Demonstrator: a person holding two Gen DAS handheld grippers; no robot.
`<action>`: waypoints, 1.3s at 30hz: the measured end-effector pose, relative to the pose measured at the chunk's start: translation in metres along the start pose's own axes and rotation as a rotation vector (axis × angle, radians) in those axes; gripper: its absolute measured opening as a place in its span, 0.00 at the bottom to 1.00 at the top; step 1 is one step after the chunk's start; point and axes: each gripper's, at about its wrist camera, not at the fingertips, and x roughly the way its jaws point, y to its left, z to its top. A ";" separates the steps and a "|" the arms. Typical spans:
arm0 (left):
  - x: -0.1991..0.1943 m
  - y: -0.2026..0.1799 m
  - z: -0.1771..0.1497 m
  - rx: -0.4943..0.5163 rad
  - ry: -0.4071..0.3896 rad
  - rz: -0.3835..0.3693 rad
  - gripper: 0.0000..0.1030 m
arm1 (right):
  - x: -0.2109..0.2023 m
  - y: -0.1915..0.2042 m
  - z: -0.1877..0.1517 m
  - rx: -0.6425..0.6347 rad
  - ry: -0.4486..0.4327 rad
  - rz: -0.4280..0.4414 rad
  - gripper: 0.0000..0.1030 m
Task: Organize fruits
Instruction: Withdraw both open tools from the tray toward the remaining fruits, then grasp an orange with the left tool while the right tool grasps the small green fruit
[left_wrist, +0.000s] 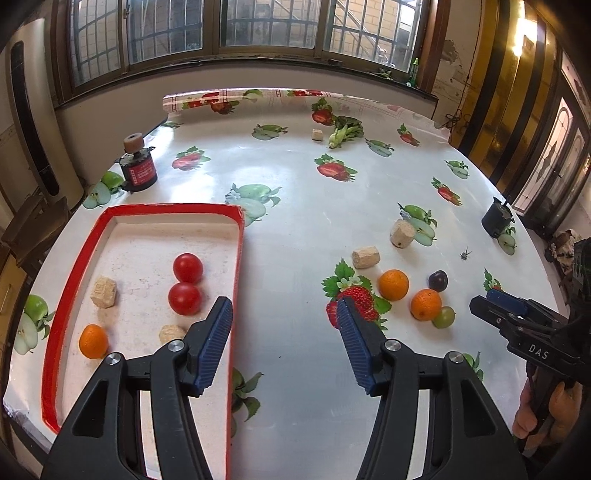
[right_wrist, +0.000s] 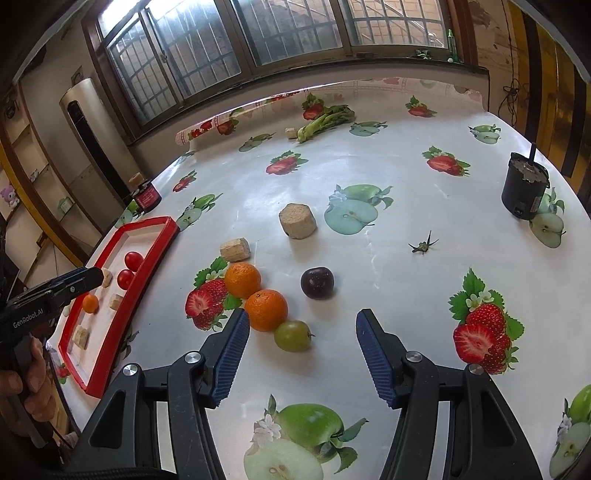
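Note:
A red-rimmed white tray (left_wrist: 77, 266) holds two red tomatoes (left_wrist: 188, 267), a small orange (left_wrist: 93, 341) and cork-like blocks (left_wrist: 103, 291). My left gripper (left_wrist: 284, 317) is open and empty over the tray's right rim. On the table lie two oranges (right_wrist: 266, 309), a green grape (right_wrist: 293, 335) and a dark plum (right_wrist: 317, 282). My right gripper (right_wrist: 301, 332) is open, its jaws either side of the green grape, not touching it. The tray also shows in the right wrist view (right_wrist: 147, 254).
The table (right_wrist: 369, 155) has a fruit-print cloth. Two cork blocks (right_wrist: 297, 220) lie beyond the fruit. A black motor (right_wrist: 524, 188) stands at right, a red-labelled motor (left_wrist: 138, 171) at left, a leafy vegetable (right_wrist: 325, 120) at the back, a small stem (right_wrist: 423, 246) near the middle.

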 end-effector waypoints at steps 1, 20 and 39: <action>0.003 -0.003 0.000 0.003 0.008 -0.007 0.55 | 0.002 -0.001 0.001 0.001 0.001 0.000 0.61; 0.055 -0.037 0.008 0.008 0.108 -0.104 0.55 | 0.031 0.021 -0.009 -0.129 0.071 0.025 0.55; 0.115 -0.089 0.019 0.043 0.208 -0.248 0.55 | 0.034 0.000 -0.017 -0.113 0.087 0.029 0.28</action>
